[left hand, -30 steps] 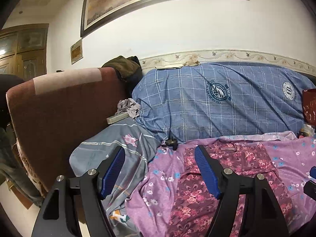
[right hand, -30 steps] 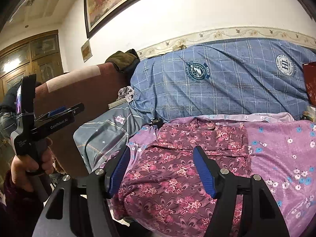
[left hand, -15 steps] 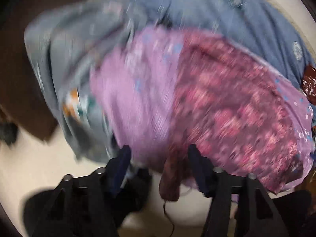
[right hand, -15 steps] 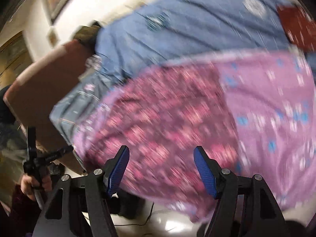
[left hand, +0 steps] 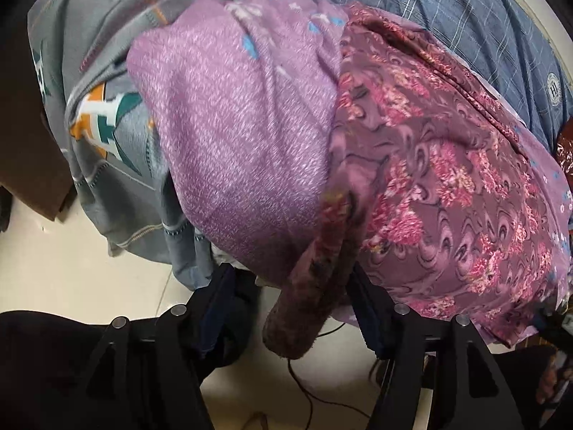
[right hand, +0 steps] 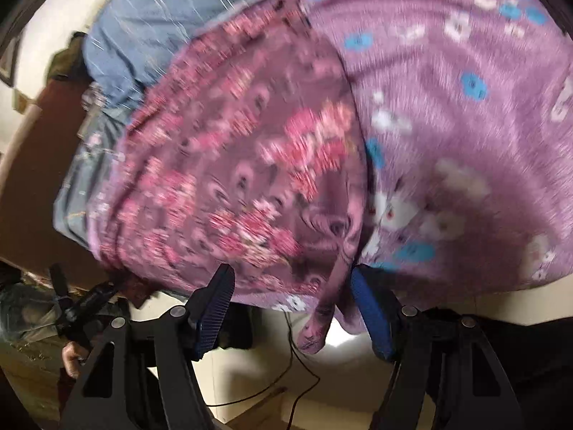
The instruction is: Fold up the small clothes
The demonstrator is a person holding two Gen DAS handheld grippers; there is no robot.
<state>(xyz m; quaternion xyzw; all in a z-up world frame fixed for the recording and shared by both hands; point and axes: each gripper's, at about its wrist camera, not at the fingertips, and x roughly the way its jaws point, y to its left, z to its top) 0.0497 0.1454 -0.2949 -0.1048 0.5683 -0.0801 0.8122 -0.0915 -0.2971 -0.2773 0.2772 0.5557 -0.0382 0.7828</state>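
A maroon floral garment (left hand: 447, 186) lies spread on a lilac flowered blanket (left hand: 236, 136) over the bed's front edge. One corner of the garment (left hand: 315, 286) hangs down between the fingers of my left gripper (left hand: 293, 308), which is open around it. In the right wrist view the garment (right hand: 243, 179) is blurred; another hanging corner (right hand: 322, 319) sits between the open fingers of my right gripper (right hand: 292, 308). The left gripper (right hand: 82, 304) and its hand show at lower left there.
A grey patterned sheet (left hand: 107, 114) hangs left of the blanket. A blue plaid quilt (left hand: 483, 28) lies behind. A brown headboard (right hand: 32, 165) stands at left. Pale tiled floor (left hand: 89, 272) with a thin cable (right hand: 297, 372) lies below.
Both grippers have tipped from looking across the bed to looking down at its front edge and have closed in on the garment's hanging corners. Both stay open.
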